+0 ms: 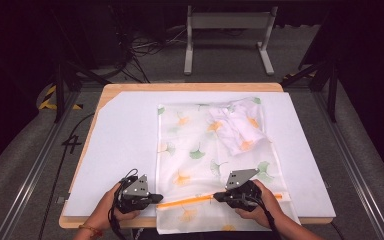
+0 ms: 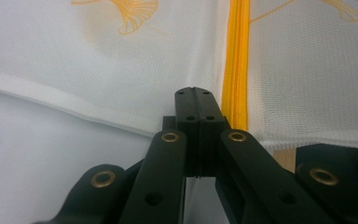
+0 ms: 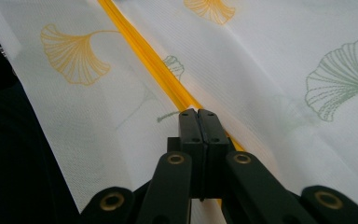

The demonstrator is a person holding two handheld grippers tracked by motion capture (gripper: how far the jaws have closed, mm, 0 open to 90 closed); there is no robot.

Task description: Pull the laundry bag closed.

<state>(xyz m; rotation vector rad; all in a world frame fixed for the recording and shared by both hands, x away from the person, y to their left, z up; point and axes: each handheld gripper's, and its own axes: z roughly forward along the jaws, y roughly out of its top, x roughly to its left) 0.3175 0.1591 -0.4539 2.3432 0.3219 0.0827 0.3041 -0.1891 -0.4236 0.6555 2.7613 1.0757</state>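
A white mesh bag point(image 1: 200, 150) printed with orange and green leaves lies flat on the table. An orange zipper point(image 1: 185, 201) runs across its near end. A crumpled white garment point(image 1: 237, 127) sits at the bag's far right corner. My left gripper point(image 1: 159, 198) is at the zipper's left end, its jaws shut on the bag's hem point(image 2: 98, 116) right beside the zipper point(image 2: 237, 56). My right gripper point(image 1: 216, 196) is further right along the zipper, jaws shut on the orange zipper point(image 3: 140, 46). The gripper views show the left gripper point(image 2: 194, 91) and the right gripper point(image 3: 198, 114) with jaws pressed together.
A white sheet point(image 1: 125, 140) covers the wooden table point(image 1: 190, 86). The bag's near end hangs over the front edge. A grey metal stand point(image 1: 227, 22) and cables sit on the floor beyond the table. Dark rails run along both sides.
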